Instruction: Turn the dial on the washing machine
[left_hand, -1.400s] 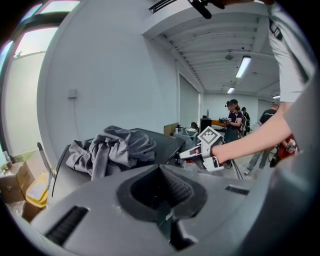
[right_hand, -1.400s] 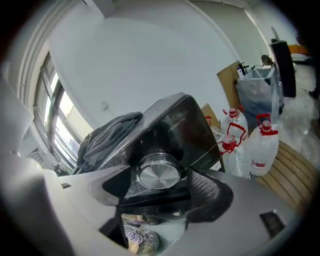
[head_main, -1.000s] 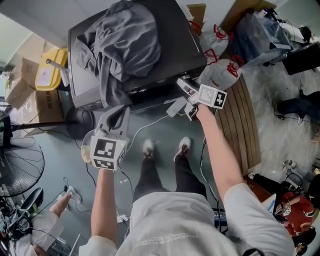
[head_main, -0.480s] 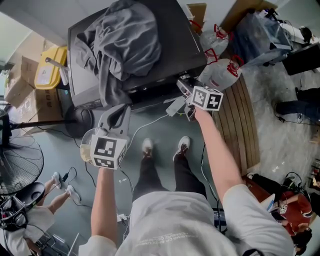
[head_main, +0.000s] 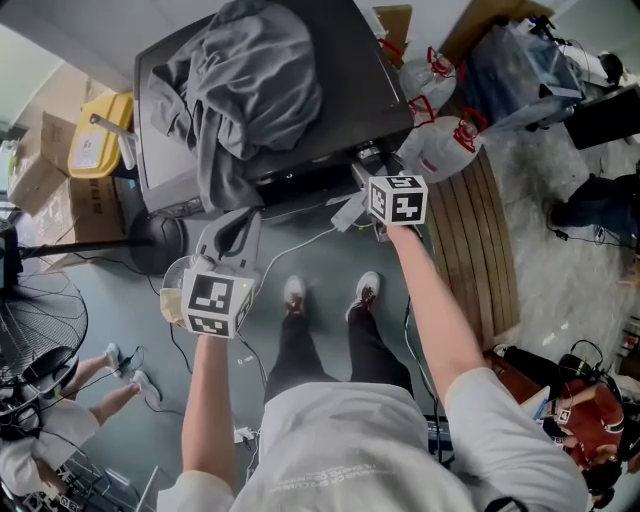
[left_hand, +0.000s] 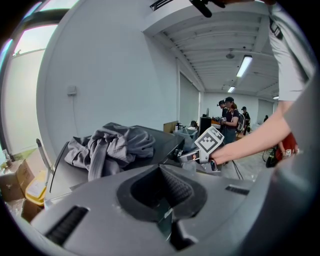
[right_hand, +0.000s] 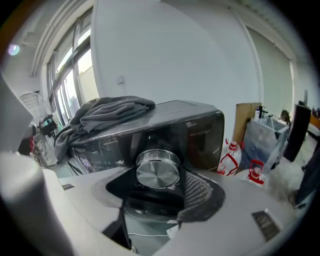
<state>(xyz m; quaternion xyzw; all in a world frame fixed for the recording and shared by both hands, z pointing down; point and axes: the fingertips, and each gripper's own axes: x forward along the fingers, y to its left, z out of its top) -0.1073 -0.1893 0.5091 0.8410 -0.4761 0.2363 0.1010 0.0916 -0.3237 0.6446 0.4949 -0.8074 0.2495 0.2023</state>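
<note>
Storage stands on both sides of the washing machine (head_main: 365, 75). A yellow bin (head_main: 100, 140) sits just left of it, its inside not showing, and cardboard boxes (head_main: 40, 185) lie further left, their contents unreadable. 2 translucent plastic jugs (head_main: 440, 140) with red handles stand just right of the machine, whitish through the walls, though what fills them cannot be told. A bluish plastic bag (head_main: 520, 60) beyond them bulges with something indistinct. On the machine's dark top a grey garment (head_main: 245, 90) lies heaped, one end drooping over the front edge. The dial (right_hand: 157, 170) sits on the machine's glossy black front panel, toward its right end in the head view. It is a round knob with a brushed silver face and a bright chrome rim, standing proud of the panel. The right gripper (head_main: 366, 172) has its jaws on either side of this dial. They have just been closing, and the ribbed pad (right_hand: 196, 187) presses the dial's right edge, so the grip is on the dial. The left gripper (head_main: 240, 215) hangs in front of the machine's left half, clear of it, jaw tips together with nothing between them.
</note>
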